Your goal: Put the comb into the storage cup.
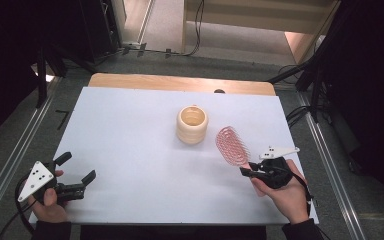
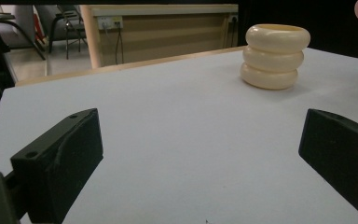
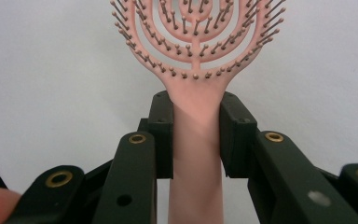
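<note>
Right tongs [image 3: 196, 126] clamped on pink hairbrush [image 3: 196, 140] handle, lower centre of frame; brush head cut off at top edge. Left tongs [image 1: 77, 170] spread wide, lower left, holding nothing. Cream ribbed cup [image 1: 192, 124] mid-frame on white desk [image 1: 130, 140]. Dark room, cables on grey floor [image 1: 300, 112].

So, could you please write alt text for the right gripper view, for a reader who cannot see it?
The right hand-held gripper is shut on the handle of a pink hairbrush, one black jaw on each side of it. The brush's vented, bristled head points up and away, with the white table behind it.
</note>
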A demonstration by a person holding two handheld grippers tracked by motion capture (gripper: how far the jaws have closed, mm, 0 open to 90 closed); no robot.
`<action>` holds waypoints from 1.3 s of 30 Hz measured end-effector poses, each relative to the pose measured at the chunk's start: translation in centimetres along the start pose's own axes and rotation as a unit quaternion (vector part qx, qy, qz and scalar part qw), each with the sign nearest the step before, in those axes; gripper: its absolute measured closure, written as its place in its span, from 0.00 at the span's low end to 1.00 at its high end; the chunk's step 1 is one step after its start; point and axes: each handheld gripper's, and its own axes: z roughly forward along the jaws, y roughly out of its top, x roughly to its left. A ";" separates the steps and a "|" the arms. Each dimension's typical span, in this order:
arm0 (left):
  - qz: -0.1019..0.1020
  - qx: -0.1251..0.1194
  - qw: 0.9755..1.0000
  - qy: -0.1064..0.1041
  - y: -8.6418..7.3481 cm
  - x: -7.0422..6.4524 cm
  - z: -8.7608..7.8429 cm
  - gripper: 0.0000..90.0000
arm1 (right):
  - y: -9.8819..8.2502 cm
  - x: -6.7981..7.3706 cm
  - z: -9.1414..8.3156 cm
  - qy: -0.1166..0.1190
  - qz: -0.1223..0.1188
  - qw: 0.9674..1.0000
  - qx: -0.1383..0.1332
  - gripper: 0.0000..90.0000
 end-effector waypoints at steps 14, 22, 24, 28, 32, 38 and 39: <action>-0.001 0.003 1.000 0.000 -0.1 0.0 0.1 0.00 | 1.5 1.1 0.4 0.015 -0.016 0.999 -0.041 0.76; -0.002 0.002 1.000 -0.002 -0.2 0.0 0.1 0.00 | 2.1 1.7 0.8 0.018 -0.020 0.998 -0.060 0.76; -0.002 0.001 1.000 -0.003 -0.2 0.0 0.0 0.00 | 2.3 1.8 0.8 0.019 -0.023 0.997 -0.065 0.76; -0.003 0.000 1.000 -0.003 -0.2 0.0 0.0 0.00 | 2.6 2.0 0.9 0.021 -0.023 0.997 -0.076 0.76; -0.003 0.000 1.000 -0.003 -0.2 0.0 0.0 0.00 | 2.9 2.1 0.9 0.023 -0.020 0.996 -0.085 0.76; -0.003 0.000 1.000 -0.004 -0.2 0.0 0.0 0.00 | 3.4 2.3 1.1 0.026 -0.026 0.995 -0.092 0.76; -0.003 0.000 1.000 -0.004 -0.2 0.0 0.0 0.00 | 3.4 2.4 1.2 0.028 -0.024 0.995 -0.093 0.76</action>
